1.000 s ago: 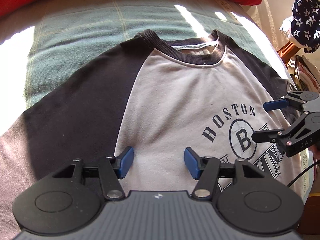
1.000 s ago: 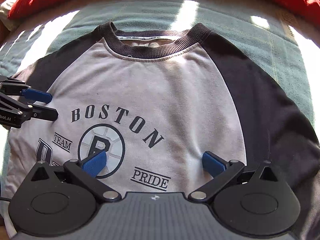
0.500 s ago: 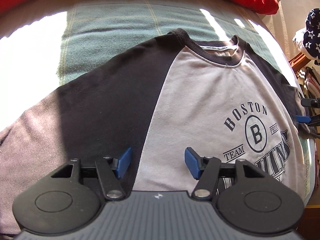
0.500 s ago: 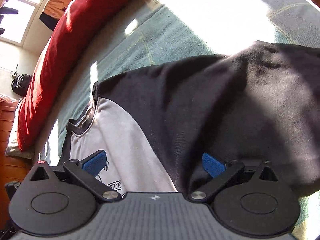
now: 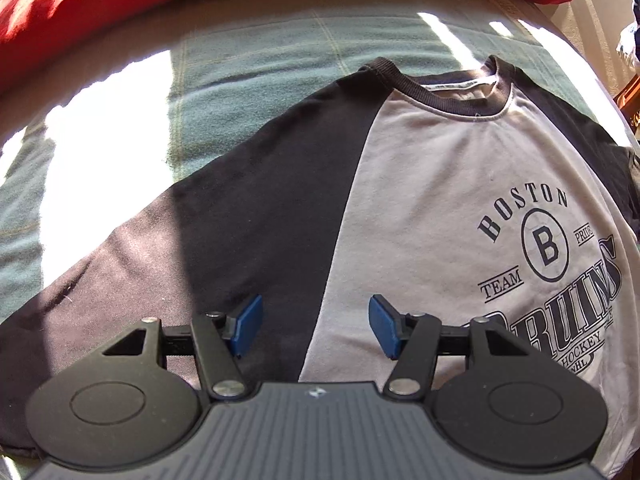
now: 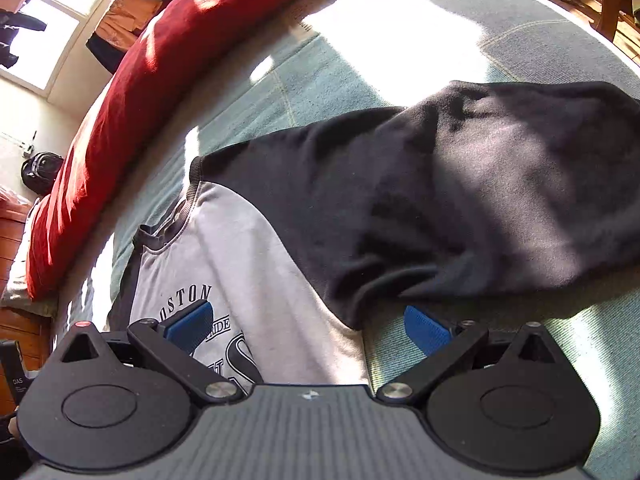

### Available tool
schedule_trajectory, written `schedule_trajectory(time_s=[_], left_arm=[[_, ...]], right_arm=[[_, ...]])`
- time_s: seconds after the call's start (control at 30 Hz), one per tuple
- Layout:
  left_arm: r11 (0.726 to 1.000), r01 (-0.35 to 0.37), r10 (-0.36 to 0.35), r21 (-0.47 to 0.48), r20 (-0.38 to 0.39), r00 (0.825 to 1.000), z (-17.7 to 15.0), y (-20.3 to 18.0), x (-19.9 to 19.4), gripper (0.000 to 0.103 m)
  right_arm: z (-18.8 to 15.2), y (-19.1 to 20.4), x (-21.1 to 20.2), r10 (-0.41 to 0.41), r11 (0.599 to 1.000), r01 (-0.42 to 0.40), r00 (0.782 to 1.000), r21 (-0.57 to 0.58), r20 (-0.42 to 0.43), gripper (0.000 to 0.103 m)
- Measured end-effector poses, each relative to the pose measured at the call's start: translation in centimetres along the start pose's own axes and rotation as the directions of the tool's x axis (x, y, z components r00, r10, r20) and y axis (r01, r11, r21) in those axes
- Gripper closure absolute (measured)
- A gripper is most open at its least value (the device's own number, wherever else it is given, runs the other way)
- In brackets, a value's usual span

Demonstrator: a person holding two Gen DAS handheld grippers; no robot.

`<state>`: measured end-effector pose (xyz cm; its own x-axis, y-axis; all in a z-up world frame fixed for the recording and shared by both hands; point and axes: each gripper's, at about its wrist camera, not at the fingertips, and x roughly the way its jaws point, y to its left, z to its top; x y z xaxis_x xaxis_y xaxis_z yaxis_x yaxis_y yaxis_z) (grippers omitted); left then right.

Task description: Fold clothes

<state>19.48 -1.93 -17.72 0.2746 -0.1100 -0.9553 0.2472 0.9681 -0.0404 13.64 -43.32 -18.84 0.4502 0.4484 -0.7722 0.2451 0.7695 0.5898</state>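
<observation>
Left wrist view: shirt spread flat, print up, on green bed cover, collar toward red pillow. Left gripper poised steeply above seam between black left sleeve and grey body, jaws apart, nothing between blue pads, cloth below apparently untouched. Placement over that seam probably chosen as fold line for turning sleeve inward.

Right wrist view: right gripper tilted over other side, near armpit where black right sleeve meets grey body, jaws wide apart and empty. One pad over printed chest, other over bare cover just past shirt's side edge. Sleeve stretched outward, slightly rumpled near armpit, sunlit. Straddling side edge suggests readiness to pinch there. Folding judged barely begun: both sleeves out, body unfolded.
</observation>
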Motion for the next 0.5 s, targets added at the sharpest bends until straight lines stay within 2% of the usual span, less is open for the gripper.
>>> schedule_trajectory(time_s=[0.07, 0.17, 0.33, 0.5], left_arm=[[1.000, 0.008, -0.008, 0.004, -0.011, 1.000, 0.0, -0.5, 0.1, 0.045], [1.000, 0.011, -0.011, 0.025, -0.017, 1.000, -0.1, -1.2, 0.1, 0.045], [0.999, 0.025, -0.024, 0.030, -0.023, 0.999, -0.1, -1.9, -0.1, 0.045], [0.999, 0.035, -0.034, 0.025, -0.030, 0.999, -0.2, -1.9, 0.2, 0.045]], right_arm=[[-0.6, -0.1, 0.7, 0.029, 0.998, -0.029, 0.999, 0.047, -0.012, 0.000], [-1.0, 0.3, 1.5, 0.031, 0.996, -0.029, 0.999, 0.081, -0.017, 0.000], [-0.7, 3.6, 1.9, 0.092, 0.995, -0.092, 0.996, 0.025, 0.012, 0.000], [-1.1, 6.7, 4.0, 0.158, 0.986, -0.161, 0.985, -0.042, -0.067, 0.000]])
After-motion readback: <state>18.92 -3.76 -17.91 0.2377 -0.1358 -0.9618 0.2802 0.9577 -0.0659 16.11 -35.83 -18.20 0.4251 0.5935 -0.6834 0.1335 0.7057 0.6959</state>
